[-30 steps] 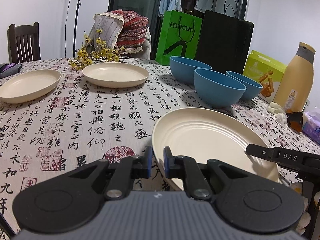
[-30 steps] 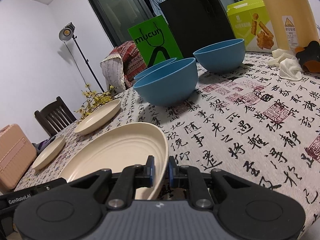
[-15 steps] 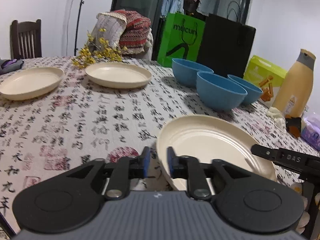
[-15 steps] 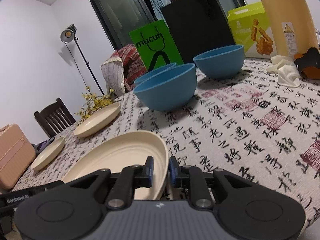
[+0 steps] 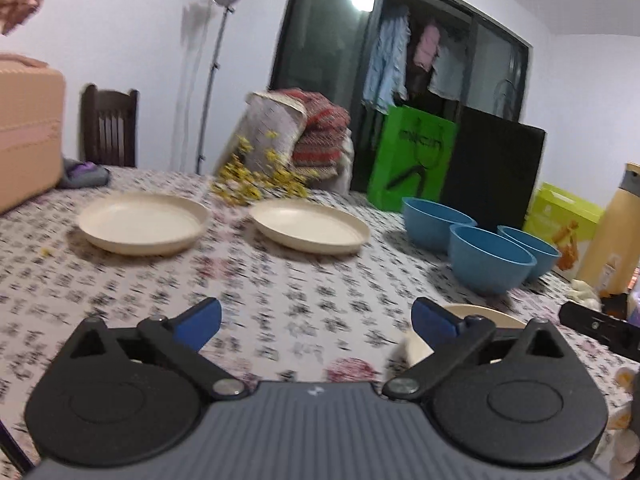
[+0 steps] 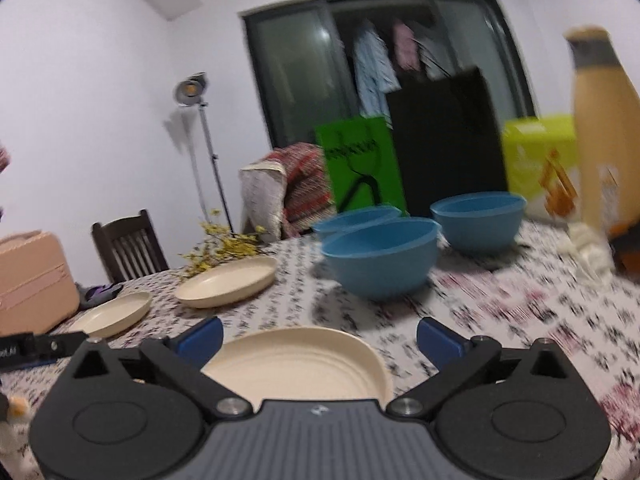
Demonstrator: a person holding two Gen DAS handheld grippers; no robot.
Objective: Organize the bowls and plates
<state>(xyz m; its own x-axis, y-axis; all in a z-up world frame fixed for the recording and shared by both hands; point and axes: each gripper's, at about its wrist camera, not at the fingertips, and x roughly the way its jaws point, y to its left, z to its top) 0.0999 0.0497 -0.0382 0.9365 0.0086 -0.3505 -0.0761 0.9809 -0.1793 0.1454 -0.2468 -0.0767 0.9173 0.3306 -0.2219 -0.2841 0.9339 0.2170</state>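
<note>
Now both claws are opening wide, nothing between the pads; the near plate [image 6: 296,360] lies just ahead of the right gripper [image 6: 318,338], and low to the right of the left gripper [image 5: 316,320]; two plates [image 5: 142,222] and blue bowls [image 6: 380,258] sit beyond; a hasty sweep forward could knock the near plate's rim and skid it.

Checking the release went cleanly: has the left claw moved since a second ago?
Yes. The left claw has pulled back and up: the near plate it gripped now peeks behind its right finger, and its jaws are opening, with nothing between them.
</note>
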